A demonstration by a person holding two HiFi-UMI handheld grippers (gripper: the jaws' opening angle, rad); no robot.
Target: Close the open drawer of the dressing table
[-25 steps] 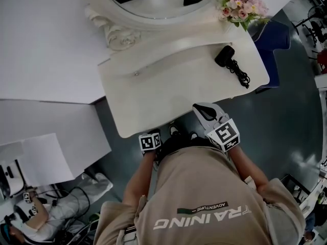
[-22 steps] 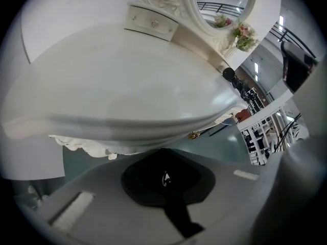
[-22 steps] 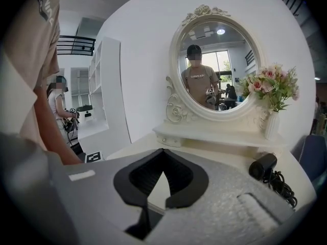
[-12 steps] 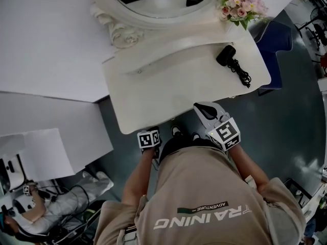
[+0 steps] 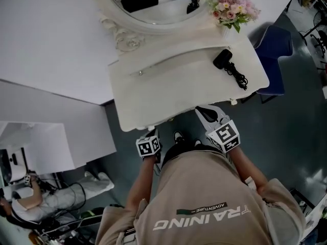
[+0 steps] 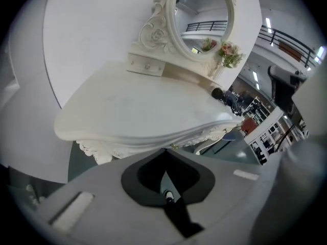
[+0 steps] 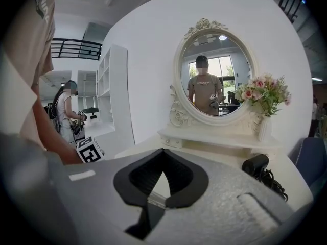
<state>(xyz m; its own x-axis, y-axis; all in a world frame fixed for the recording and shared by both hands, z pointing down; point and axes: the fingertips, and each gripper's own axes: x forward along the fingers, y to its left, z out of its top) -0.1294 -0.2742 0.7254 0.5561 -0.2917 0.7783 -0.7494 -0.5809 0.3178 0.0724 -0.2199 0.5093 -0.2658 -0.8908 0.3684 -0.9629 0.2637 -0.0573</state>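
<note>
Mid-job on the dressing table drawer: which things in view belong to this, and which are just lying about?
Job:
dressing table, front edge near both grippers
left gripper, shut, empty
right gripper, shut, empty
No open drawer shows from here.

Lying about:
black hair dryer on the tabletop
flowers beside the mirror
blue chair past the table's end

Hair dryer (image 5: 224,58): we see it, black, lying on the bench (image 5: 168,93) near the right end, its cord (image 5: 238,76) bunched just beside it.
Flowers (image 5: 231,8): we see a pink and white bunch at the bench's back right corner.
Blue chair (image 5: 275,44): we find it on the floor (image 5: 291,126) beside the bench's right end.
Another person (image 5: 28,200): we see them low at the left, well apart.
</note>
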